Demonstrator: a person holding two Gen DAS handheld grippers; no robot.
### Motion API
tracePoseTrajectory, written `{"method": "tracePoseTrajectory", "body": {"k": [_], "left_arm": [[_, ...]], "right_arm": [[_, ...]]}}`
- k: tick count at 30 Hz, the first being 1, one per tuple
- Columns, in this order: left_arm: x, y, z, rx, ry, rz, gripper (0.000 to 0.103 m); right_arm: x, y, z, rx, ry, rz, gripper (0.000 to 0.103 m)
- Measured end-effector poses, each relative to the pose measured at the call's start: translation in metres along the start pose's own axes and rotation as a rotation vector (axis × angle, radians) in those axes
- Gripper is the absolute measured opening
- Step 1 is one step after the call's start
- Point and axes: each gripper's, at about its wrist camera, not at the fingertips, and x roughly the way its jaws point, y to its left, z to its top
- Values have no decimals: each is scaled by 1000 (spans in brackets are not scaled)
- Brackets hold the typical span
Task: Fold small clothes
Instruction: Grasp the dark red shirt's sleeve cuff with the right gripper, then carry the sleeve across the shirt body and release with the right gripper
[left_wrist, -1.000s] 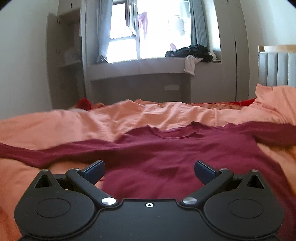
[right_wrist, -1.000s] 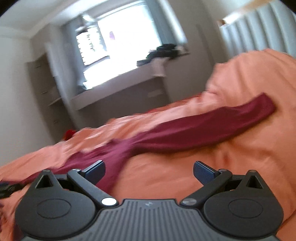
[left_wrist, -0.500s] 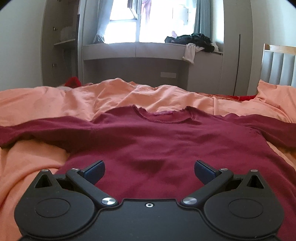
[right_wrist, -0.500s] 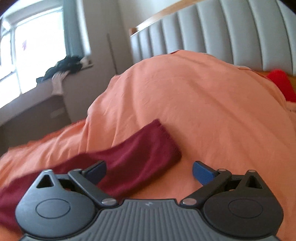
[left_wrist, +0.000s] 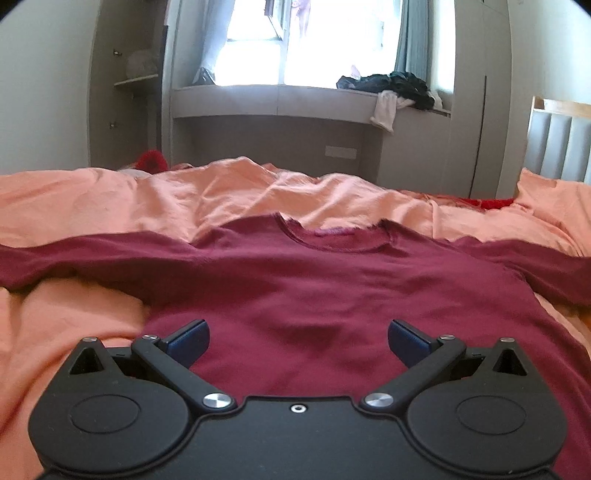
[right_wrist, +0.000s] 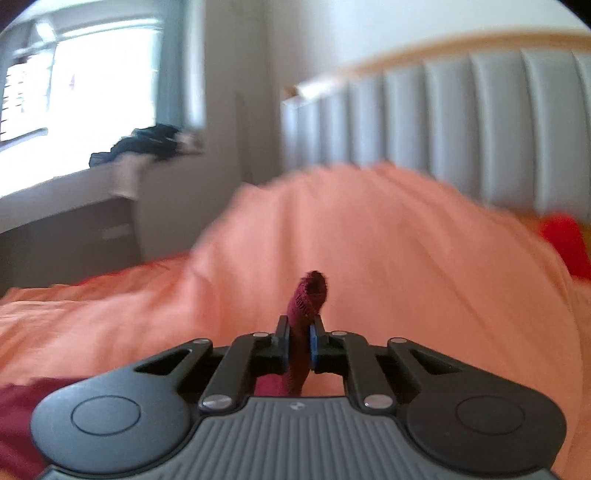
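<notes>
The left gripper hung low over the maroon long-sleeved shirt, its jaws spread wide and nothing between them; neither blue pad touched the cloth. The shirt lay flat and face up on the orange bedsheet, neckline toward the window bench, one sleeve stretched out to each side. A heap of dark clothes sat on that bench.

The right gripper had just been closing, and its jaws stood nearly together, clamped on the shirt's sleeve cuff. The cuff stuck up between and past the blue pads, bunched into a narrow roll, its end lifted clear of the bedsheet. More maroon fabric showed at the lower left of that view. Behind rose a grey padded headboard, with something red beside it at the right.
</notes>
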Motion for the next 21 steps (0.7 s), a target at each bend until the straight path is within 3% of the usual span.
{"method": "tracePoseTrajectory", "body": {"k": [6, 10, 16, 21], "left_arm": [[-10, 21, 10, -66, -26, 49, 103], [-15, 41, 17, -129, -48, 102, 103], [-20, 76, 24, -263, -61, 166, 103], [-23, 95, 27, -315, -76, 202, 103]], "right_arm": [[-75, 112, 50, -192, -132, 290, 11], [-119, 192, 58, -283, -166, 507, 11], [-171, 297, 26, -426, -159, 770, 11], [-192, 361, -30, -506, -62, 916, 11]]}}
